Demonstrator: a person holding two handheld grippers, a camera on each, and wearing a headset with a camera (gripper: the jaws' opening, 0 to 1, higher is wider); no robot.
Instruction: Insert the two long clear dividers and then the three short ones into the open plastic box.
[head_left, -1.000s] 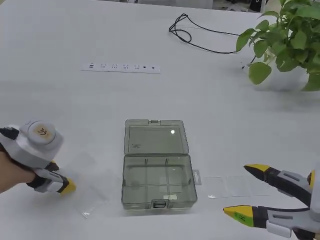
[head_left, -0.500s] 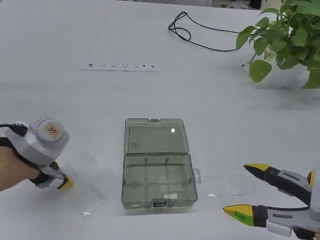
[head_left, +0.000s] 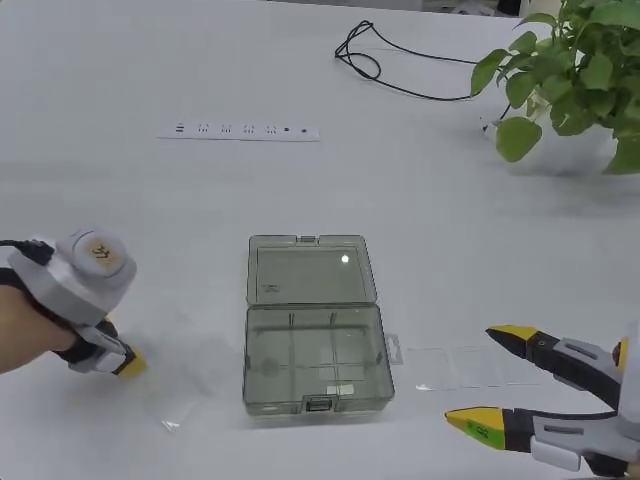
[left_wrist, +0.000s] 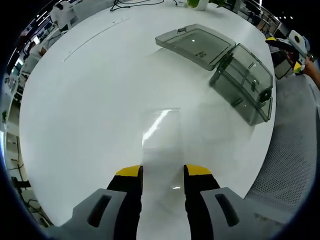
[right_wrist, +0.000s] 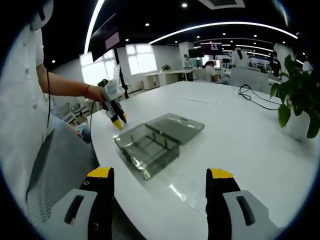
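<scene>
Where the box sits: mid-table in the head view, the clear grey box is open, its lid folded back flat on the far side.
Inside the box: faint ribs show; whether any loose divider is in cannot be told.
Right-hand dividers: several clear dividers lie flat on the table just right of the box (edges faint).
Left-hand divider: a clear sheet lies flat left of the box.
Right gripper: near the front edge, right of the box, yellow-tipped jaws spread wide, nothing between them; the right-hand dividers lie just ahead of the tips.
Left gripper: left of the box, held in a hand, jaws a narrow gap apart and gripping nothing, the clear sheet just ahead of the tips.
Farther back: a white power strip, a black cable, a leafy plant at the far right.
</scene>
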